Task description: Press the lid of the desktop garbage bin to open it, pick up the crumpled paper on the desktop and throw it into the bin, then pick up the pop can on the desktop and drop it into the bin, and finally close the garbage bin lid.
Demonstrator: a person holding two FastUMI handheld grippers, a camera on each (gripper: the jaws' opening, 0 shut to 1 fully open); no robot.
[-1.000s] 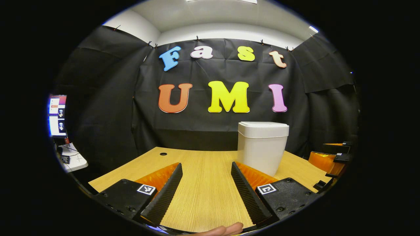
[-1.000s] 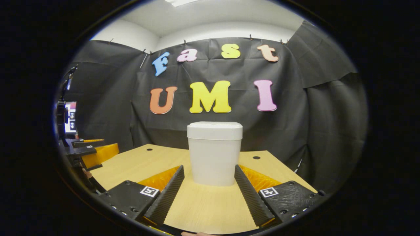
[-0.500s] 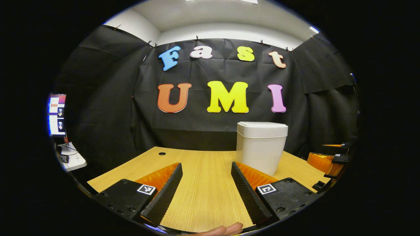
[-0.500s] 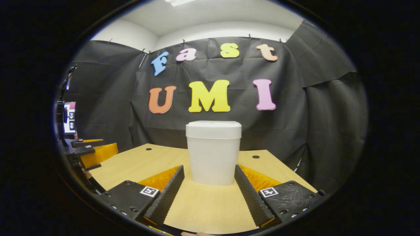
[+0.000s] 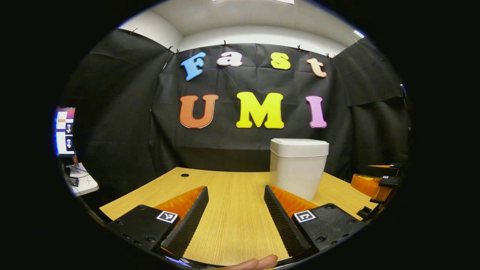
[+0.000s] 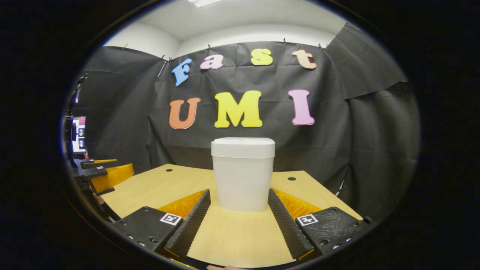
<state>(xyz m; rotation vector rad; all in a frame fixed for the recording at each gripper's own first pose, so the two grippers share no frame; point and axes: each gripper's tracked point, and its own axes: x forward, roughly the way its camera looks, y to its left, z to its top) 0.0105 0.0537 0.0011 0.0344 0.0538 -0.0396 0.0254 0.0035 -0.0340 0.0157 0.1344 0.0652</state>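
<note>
A white garbage bin [image 5: 298, 170] with its lid [image 5: 299, 147] down stands on the wooden desk [image 5: 232, 217], ahead and to the right of my left gripper [image 5: 234, 197]. That gripper is open with bare desk between its fingers. In the right gripper view the same bin [image 6: 243, 176] stands straight ahead, lid [image 6: 243, 147] flat on top. My right gripper [image 6: 239, 200] is open, its fingers spread about as wide as the bin and just short of its base. The right gripper [image 5: 378, 180] also shows at the far right of the left gripper view.
Black cloth walls close the booth behind the desk. A monitor [image 5: 64, 131] and a small white table [image 5: 84, 183] stand off to the left. Cable holes [image 6: 291, 179] mark the desk's back. The left gripper [image 6: 99, 174] shows at the left edge of the right gripper view.
Both views have shifted very slightly; the bin sits a touch lower and further left in each. Both grippers stay open and the lid stays down.
</note>
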